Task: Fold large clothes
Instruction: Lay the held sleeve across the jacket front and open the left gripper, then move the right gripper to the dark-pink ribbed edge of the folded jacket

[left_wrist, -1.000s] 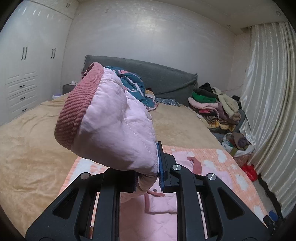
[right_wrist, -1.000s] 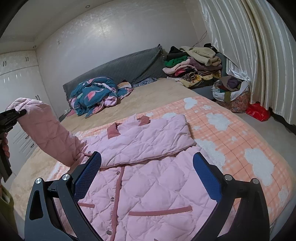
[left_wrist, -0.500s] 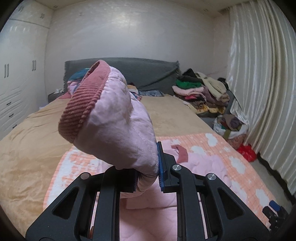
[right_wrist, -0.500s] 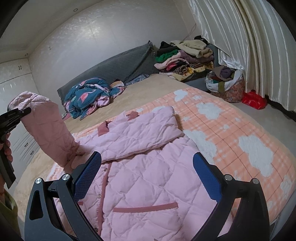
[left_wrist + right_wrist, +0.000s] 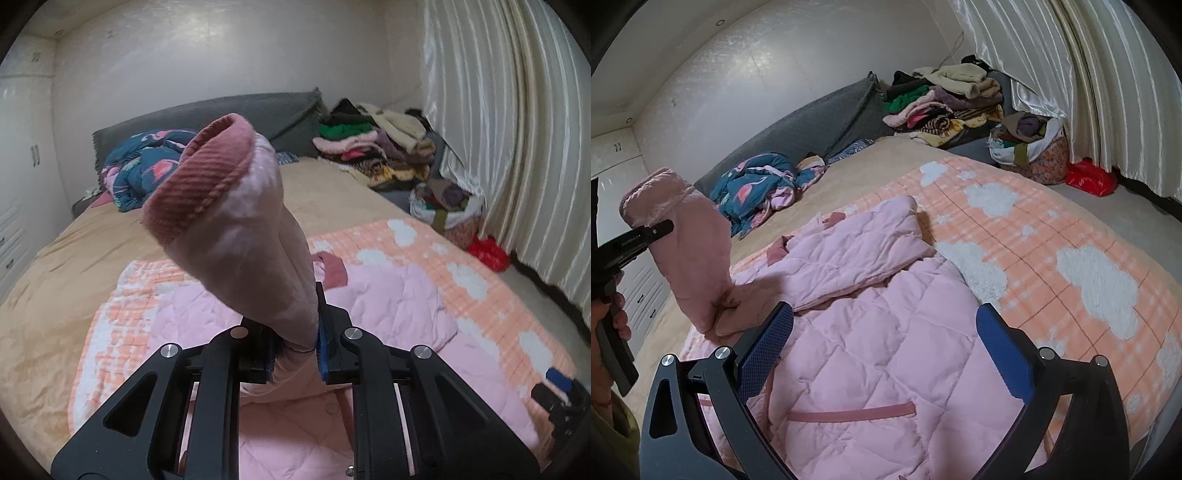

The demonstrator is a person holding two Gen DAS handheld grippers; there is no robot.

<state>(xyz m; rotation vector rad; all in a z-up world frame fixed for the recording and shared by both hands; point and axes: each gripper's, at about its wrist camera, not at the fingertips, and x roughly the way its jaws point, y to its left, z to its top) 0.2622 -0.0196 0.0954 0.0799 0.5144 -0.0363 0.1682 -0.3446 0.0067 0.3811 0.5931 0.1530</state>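
A pink quilted jacket [image 5: 871, 332] lies spread on an orange blanket with white clouds [image 5: 1071, 266] on the bed. One sleeve is folded across its chest [image 5: 857, 254]. My left gripper [image 5: 295, 343] is shut on the other sleeve [image 5: 243, 236], which stands up with its ribbed dark-pink cuff [image 5: 199, 184] at the top. In the right wrist view that raised sleeve [image 5: 687, 251] is at the left, pinched by the left gripper [image 5: 646, 232] in a hand. My right gripper [image 5: 882, 350] hovers open over the jacket's lower front, nothing between its fingers.
A blue flamingo-print quilt [image 5: 757, 188] is bunched at the grey headboard [image 5: 812, 122]. A pile of folded clothes [image 5: 942, 99] sits at the far right corner, with a bag of clothes [image 5: 1030, 147] and a red bag [image 5: 1089, 177] on the floor by the curtains [image 5: 1089, 74].
The left gripper has carried the raised sleeve rightward and lower over the jacket, rolling as it went. The right gripper has sunk a little toward the jacket, still open.
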